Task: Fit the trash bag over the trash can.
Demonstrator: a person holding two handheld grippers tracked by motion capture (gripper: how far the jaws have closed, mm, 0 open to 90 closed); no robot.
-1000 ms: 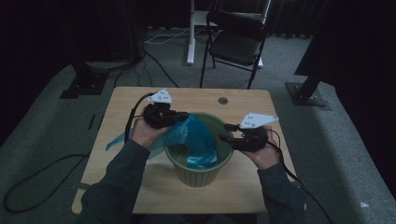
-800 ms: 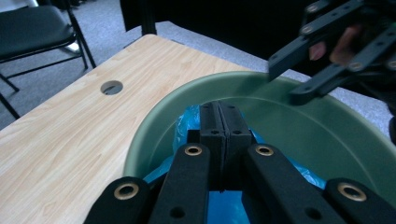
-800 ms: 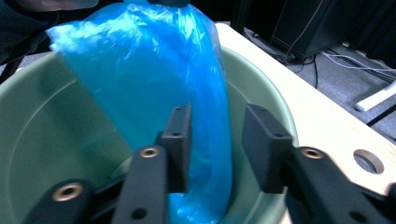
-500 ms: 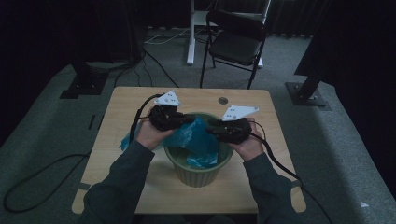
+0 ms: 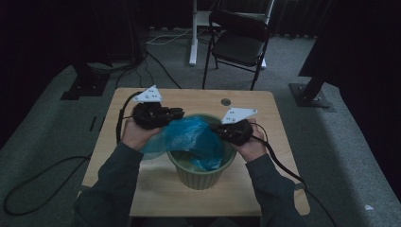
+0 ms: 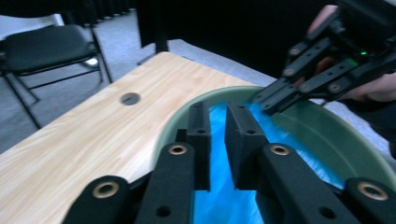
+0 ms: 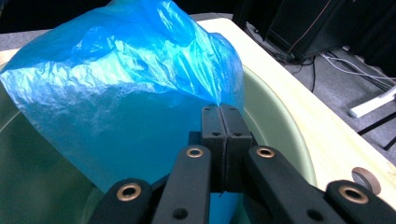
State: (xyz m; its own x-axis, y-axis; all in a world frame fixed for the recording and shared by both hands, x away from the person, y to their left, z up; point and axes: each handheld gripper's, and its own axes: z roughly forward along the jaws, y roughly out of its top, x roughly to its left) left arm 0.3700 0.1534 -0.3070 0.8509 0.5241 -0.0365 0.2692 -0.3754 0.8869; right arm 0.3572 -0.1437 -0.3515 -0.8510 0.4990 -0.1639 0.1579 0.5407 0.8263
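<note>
Green bin (image 5: 201,172) on table (image 5: 142,189), blue bag (image 5: 189,137) inside (crumpled), right fingers (image 7: 219,112) pinching it, left fingers (image 6: 218,123) just parted, bag between.

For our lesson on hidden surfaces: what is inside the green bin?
Inside the green bin lies a blue plastic bag, part draped over its near-left rim. The right gripper pinches the bag. Part of the inner wall shows; the bottom is covered.

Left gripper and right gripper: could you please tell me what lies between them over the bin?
The blue plastic bag spans between the left gripper and right gripper above the green bin, in the high view.
</note>
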